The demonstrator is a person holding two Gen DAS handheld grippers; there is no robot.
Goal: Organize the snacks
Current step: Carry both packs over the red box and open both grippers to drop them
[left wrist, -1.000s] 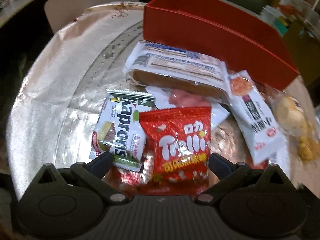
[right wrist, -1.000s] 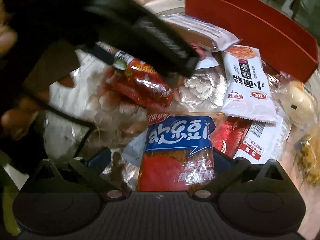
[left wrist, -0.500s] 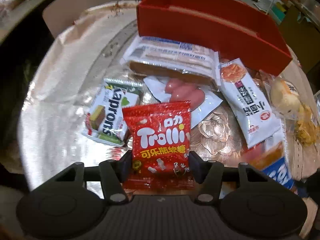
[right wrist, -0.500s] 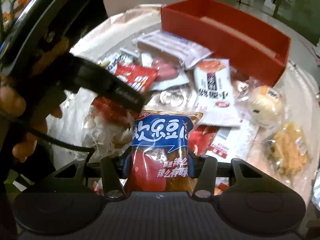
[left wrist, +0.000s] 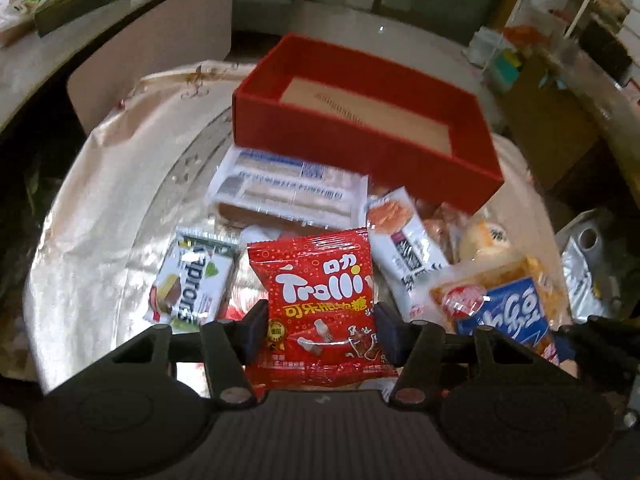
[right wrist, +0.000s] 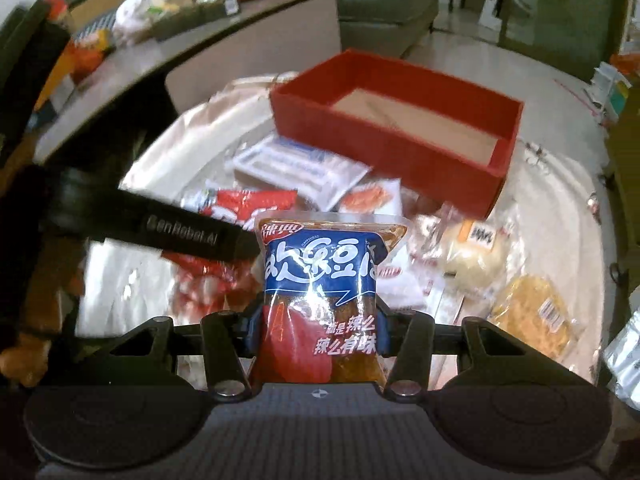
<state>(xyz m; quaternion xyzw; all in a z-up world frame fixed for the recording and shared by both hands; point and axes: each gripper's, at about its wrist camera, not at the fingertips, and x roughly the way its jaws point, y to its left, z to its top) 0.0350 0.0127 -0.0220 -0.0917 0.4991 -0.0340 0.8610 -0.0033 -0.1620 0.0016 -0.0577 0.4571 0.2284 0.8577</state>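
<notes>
Snacks, two in transit: left tool (left wrist: 318, 330) clamps red Trolli packet (left wrist: 320, 300); right tool (right wrist: 318, 326) clamps blue spicy pouch (right wrist: 320, 292). Carry both level over red box (left wrist: 360, 148), clearing its near wall before release.

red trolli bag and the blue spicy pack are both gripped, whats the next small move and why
Probably carry both forward over the red box and let go there. The left gripper is shut on the Trolli bag, the right gripper on the blue pack, both off the pile, and the box looks empty.
</notes>
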